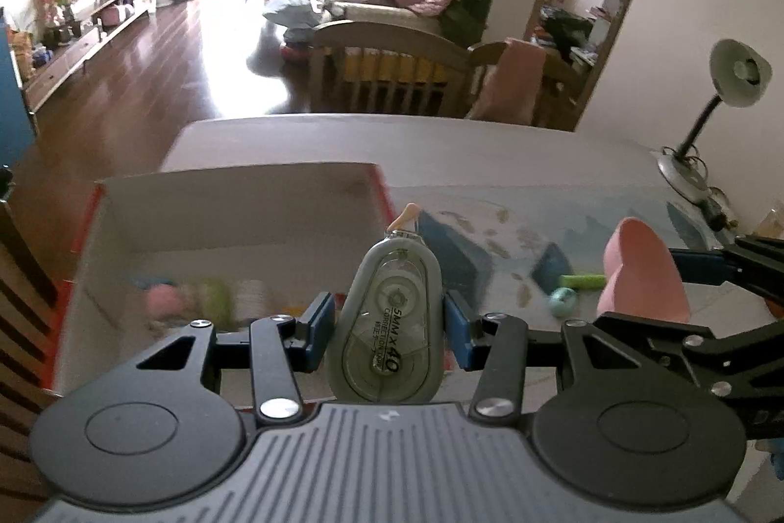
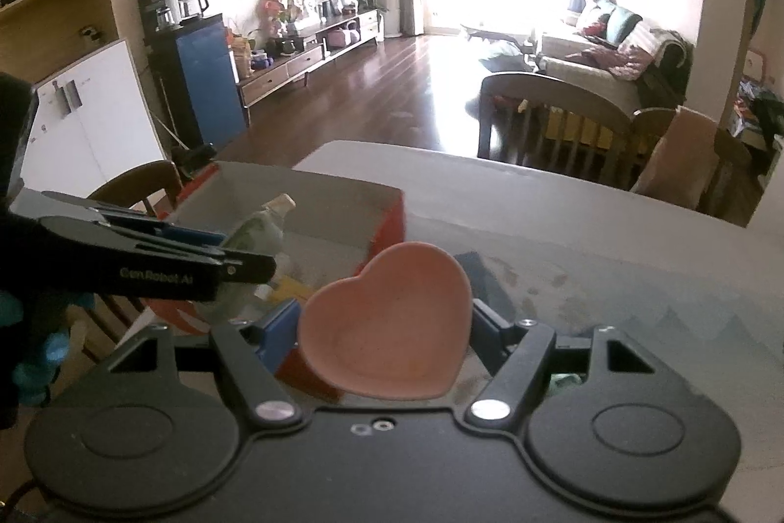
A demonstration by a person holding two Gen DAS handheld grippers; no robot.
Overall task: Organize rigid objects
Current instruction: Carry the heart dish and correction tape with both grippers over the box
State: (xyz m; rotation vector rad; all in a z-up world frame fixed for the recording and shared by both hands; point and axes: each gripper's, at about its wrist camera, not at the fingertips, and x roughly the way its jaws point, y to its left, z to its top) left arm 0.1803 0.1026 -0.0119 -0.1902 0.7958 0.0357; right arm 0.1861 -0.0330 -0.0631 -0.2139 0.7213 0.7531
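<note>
My left gripper (image 1: 387, 327) is shut on a grey correction tape dispenser (image 1: 384, 327), held above the table beside the open cardboard box (image 1: 235, 199). In the right wrist view the same dispenser (image 2: 257, 234) hangs over the box (image 2: 343, 199). My right gripper (image 2: 384, 327) is shut on a pink heart-shaped dish (image 2: 387, 322), its blue pads pressing both sides. The left wrist view shows that dish (image 1: 642, 273) at the right, off the table. Several small items lie blurred on the box floor.
A green stick (image 1: 583, 280) and a teal egg-shaped object (image 1: 563, 300) lie on the patterned table mat (image 1: 539, 224). A desk lamp (image 1: 725, 91) stands at the table's far right. Wooden chairs (image 2: 553, 121) line the far edge, another chair (image 2: 142, 180) sits left.
</note>
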